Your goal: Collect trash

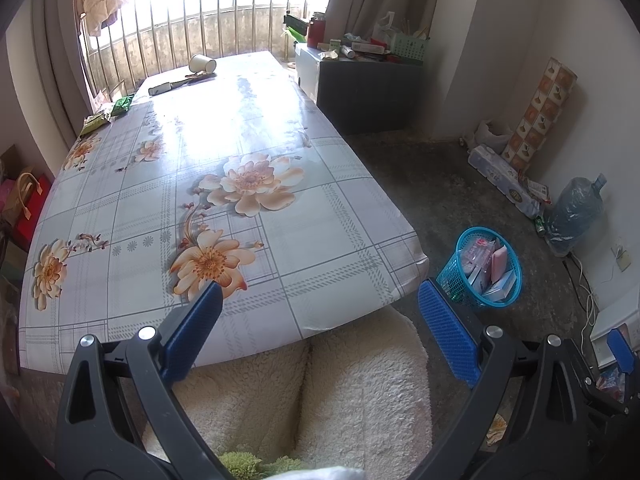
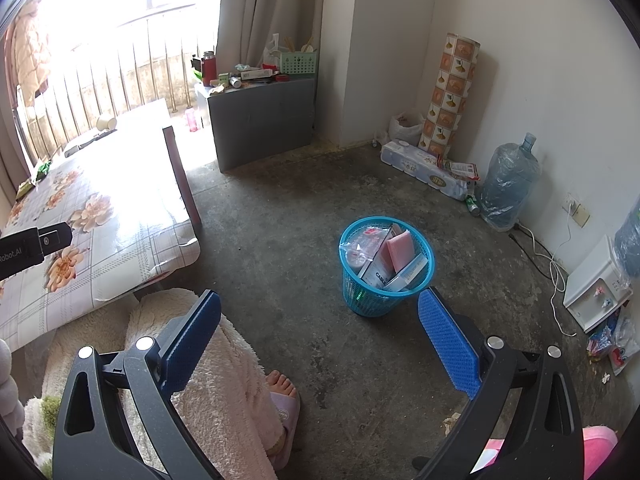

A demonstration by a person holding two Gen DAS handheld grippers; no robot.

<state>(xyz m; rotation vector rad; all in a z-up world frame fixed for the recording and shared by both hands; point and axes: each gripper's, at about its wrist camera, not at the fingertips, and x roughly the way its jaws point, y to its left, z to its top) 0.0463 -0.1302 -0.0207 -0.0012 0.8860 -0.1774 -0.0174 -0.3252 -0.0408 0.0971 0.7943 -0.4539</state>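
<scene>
Left wrist view shows your left claw (image 1: 320, 320) held above the near edge of the desk (image 1: 304, 216), its blue fingers (image 1: 192, 332) wide apart with nothing between them. Your fleece-covered lap (image 1: 312, 392) fills the space under the claw. Far across the flowered cloth, a paper cup (image 1: 202, 63) lies on its side near the window railing, and a small dark box (image 1: 160, 89) rests just in front of it. Two green wrappers (image 1: 108, 114) sit at the far left edge of the desk, one a little beyond the other. Down on the concrete floor, off the desk's near right corner, stands the blue mesh basket (image 1: 452, 276), already holding boxes and pink packets that stick up past its rim. In the right wrist view your right claw (image 2: 320, 332) hangs over the bare floor, also spread open and holding nothing, and the basket (image 2: 360, 300) sits just ahead of it, nearer the right finger (image 2: 450, 344) than the left one. The pink packet (image 2: 402, 248) leans upright inside beside a white carton. Your sandalled foot (image 2: 282, 396) is planted on the floor below the left finger. Against the far wall you can see a water jug (image 2: 508, 184) wrapped in plastic, and a patterned roll (image 2: 450, 92) standing upright.
</scene>
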